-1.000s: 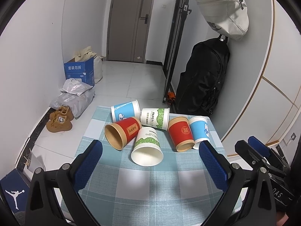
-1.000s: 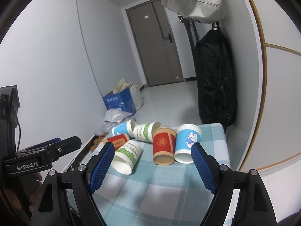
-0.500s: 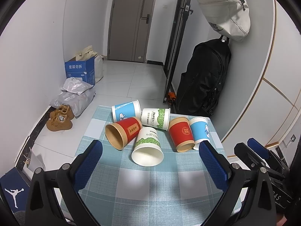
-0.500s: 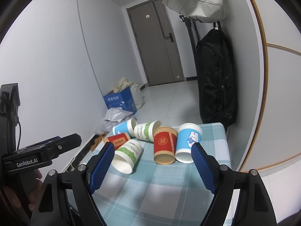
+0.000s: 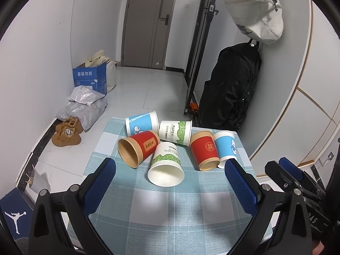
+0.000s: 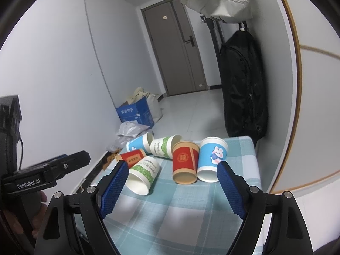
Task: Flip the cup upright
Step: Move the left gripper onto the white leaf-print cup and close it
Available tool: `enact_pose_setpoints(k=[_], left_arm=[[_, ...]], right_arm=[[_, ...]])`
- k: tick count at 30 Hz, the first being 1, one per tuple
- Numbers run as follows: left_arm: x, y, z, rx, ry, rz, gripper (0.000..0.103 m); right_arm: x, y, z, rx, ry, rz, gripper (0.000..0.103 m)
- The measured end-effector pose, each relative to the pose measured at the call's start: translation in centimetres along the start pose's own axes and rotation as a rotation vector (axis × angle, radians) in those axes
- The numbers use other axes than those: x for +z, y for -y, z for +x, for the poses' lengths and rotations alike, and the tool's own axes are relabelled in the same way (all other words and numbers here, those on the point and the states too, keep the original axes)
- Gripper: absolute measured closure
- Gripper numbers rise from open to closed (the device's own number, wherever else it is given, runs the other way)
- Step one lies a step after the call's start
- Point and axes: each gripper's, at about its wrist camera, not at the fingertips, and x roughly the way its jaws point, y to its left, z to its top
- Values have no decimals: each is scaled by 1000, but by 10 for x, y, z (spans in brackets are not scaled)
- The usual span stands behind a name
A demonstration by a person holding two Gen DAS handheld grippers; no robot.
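Several paper cups lie on their sides on a small table with a blue checked cloth [image 5: 170, 208]. A green-and-white cup [image 5: 166, 165] lies nearest, mouth toward me. A red cup [image 5: 138, 148] lies to its left, another red cup [image 5: 205, 149] to its right, and a blue rabbit cup [image 5: 225, 146] [image 6: 211, 159] by the right edge. A blue cup [image 5: 141, 125] and a green cup [image 5: 175, 131] lie behind. My left gripper [image 5: 170, 182] is open and empty, short of the cups. My right gripper [image 6: 170, 187] is open and empty, facing the right red cup [image 6: 183, 162].
The table is narrow, with floor dropping off on the left and far sides. A black backpack [image 5: 229, 89] and a white bag [image 5: 255, 10] hang at the right wall. Shoes [image 5: 65, 133], plastic bags and a blue box [image 5: 89, 78] sit on the floor at left.
Both grippers have drifted only slightly; the cups have not moved. Both stay open.
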Motion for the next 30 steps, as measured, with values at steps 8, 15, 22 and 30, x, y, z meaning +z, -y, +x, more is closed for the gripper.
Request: enact_pose_setpoints(k=[8,15,22,30], left_arm=[[7,-3,26,-8,-94,-15,3],[19,-9,87,-79,-286,-51,3],[20,-7,135,-75,-415,-36,10],[8,-13,158,-31,-500,-37,37]], right_arm=[[-2,-2,9,-43,-22,-57,15],[-4,9,20,-55,-72,-37,12],[4,16,35,-54,-97,-30,12],[7,19,54,-14,-137,-5,12]])
